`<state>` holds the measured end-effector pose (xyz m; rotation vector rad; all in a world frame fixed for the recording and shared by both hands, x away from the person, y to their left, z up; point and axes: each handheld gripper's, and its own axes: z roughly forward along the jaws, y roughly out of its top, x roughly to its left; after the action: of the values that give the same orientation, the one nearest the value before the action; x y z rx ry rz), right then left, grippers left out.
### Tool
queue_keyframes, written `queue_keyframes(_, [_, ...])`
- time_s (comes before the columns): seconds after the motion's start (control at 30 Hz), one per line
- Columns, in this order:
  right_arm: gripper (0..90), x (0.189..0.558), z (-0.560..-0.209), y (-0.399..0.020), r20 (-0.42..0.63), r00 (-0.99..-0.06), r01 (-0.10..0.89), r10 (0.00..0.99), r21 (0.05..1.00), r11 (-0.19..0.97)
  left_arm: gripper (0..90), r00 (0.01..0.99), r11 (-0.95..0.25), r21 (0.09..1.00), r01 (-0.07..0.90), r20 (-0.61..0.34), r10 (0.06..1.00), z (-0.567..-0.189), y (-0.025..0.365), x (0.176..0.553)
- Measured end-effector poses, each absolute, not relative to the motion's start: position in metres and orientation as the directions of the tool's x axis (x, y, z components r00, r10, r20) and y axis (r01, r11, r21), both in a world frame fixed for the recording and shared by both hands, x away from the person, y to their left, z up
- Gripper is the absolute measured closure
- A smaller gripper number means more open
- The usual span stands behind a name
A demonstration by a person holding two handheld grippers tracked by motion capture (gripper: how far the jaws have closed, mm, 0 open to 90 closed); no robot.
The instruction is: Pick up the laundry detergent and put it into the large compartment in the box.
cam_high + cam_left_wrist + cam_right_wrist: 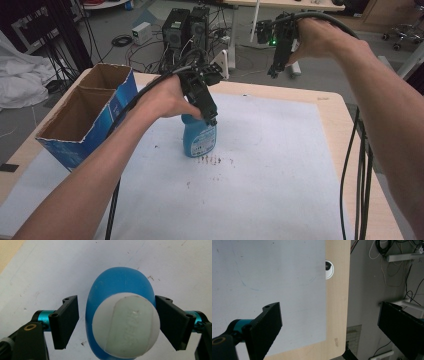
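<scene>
Upright blue bottle [199, 137] w/ white cap [127, 325]

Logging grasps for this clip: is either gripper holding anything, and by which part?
Nothing is gripped yet. The left gripper straddles the blue bottle at its white cap; one jaw looks to touch, the other stands clear. The right gripper is open and empty.

Lab or workshop: computer towers [187, 27] and tangled cables [125, 42] on grey floor, top of frame, behind paper-covered worktop [327, 107].
</scene>
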<state>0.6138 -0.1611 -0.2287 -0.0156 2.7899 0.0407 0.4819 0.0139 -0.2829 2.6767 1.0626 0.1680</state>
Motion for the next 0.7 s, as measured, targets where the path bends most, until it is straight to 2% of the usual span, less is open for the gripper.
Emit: queue_keyframes(0.7, [4.7,0.6142,-0.2292,-0.1579,-0.346,-0.938,-0.018,-0.009,0.021,1.0,28.9,0.731,-0.704,0.274,0.656,0.005,0.683,-0.2821,0.0154,0.4807])
